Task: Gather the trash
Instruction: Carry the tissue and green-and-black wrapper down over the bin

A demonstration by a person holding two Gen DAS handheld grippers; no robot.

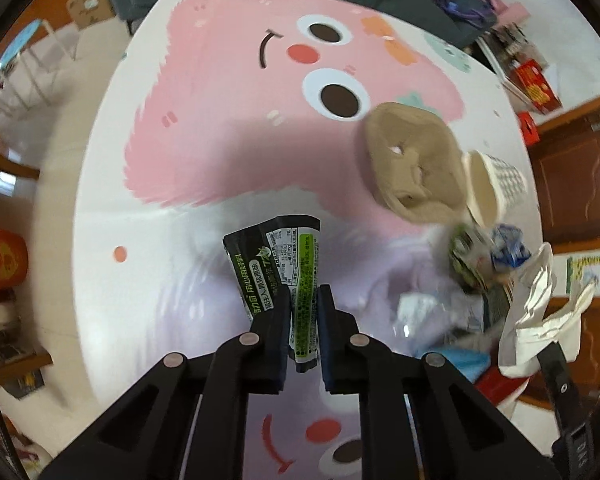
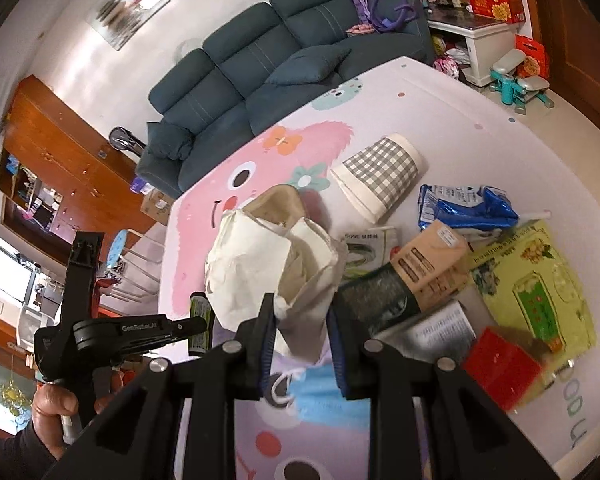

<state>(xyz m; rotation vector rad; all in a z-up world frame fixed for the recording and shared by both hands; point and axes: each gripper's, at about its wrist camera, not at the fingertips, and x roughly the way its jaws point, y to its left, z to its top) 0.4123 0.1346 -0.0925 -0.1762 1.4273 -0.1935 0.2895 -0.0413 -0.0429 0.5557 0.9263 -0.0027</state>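
Observation:
My left gripper (image 1: 303, 294) is shut on a black and green snack wrapper (image 1: 276, 252), which hangs from the pads above the table's cartoon cloth (image 1: 220, 120). In the right wrist view the same gripper (image 2: 198, 326) shows at the left with the wrapper (image 2: 199, 308) in it. My right gripper (image 2: 300, 312) is shut on a crumpled white paper bag (image 2: 260, 260), whose mouth gapes upward. That bag (image 1: 540, 308) also appears at the right edge of the left wrist view.
Trash lies on the table's right side: a checked paper cup (image 2: 380, 172), a tan paper bowl (image 1: 412, 164), a blue wrapper (image 2: 468, 208), a brown carton (image 2: 428, 264), a yellow-green packet (image 2: 536, 280), a red box (image 2: 504, 364), a blue face mask (image 2: 320, 392). A dark sofa (image 2: 280, 60) stands beyond the table.

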